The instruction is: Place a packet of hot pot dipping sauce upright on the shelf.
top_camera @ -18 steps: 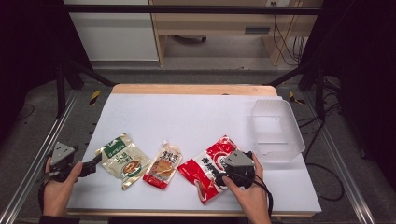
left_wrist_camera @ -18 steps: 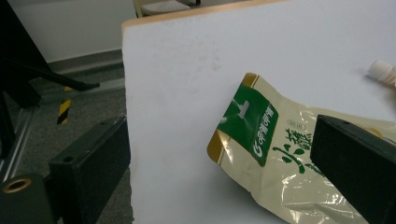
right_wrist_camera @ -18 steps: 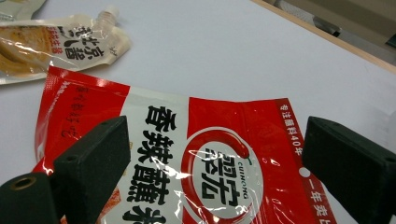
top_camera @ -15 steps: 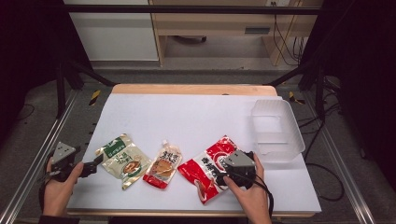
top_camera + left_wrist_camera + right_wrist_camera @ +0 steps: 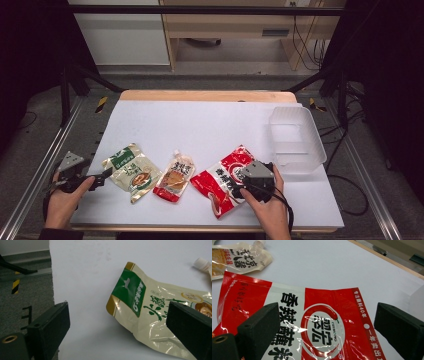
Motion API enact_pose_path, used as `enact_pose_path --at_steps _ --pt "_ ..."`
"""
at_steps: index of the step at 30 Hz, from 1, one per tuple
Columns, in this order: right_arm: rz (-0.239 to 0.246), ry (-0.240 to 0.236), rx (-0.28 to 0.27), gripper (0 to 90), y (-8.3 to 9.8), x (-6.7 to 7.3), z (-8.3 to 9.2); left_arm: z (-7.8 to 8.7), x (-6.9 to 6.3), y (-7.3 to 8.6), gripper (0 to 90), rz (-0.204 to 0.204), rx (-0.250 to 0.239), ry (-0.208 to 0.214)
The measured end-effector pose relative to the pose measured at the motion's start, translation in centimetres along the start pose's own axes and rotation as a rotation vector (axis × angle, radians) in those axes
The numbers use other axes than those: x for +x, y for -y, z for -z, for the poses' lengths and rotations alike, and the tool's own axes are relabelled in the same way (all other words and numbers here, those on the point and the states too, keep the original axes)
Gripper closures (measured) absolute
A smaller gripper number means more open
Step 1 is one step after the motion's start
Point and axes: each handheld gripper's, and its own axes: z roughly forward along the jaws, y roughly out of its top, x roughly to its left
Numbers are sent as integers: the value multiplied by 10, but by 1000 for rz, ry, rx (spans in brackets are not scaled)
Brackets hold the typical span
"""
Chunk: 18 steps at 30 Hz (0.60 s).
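Three pouches lie in a row near the front of the white table (image 5: 210,125). At the left is a green and cream pouch (image 5: 131,171) (image 5: 155,315). My left gripper (image 5: 103,176) (image 5: 117,315) stands open at its left end, low over the table, with the pouch's green top corner between the jaws and untouched. In the middle lies an orange spouted pouch (image 5: 175,177) (image 5: 237,257). At the right lies a red chilli pouch (image 5: 222,179) (image 5: 319,325). My right gripper (image 5: 236,186) (image 5: 327,315) hovers open over it, jaws wide on either side of the logo.
A clear plastic container (image 5: 296,140) stands empty at the table's right edge, just beyond the right hand. The table's left edge (image 5: 51,290) drops to a metal rail and grey floor. A wooden strip (image 5: 205,95) runs along the far edge.
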Motion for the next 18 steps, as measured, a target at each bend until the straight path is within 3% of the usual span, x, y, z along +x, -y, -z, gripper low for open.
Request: enact_pose_path --at_steps 7,18 --pt "-3 4 15 73 0 0 -2 -2 1 0 128 5 4 43" --pt "8 6 26 76 1 0 -3 -17 -2 1 312 23 73 108"
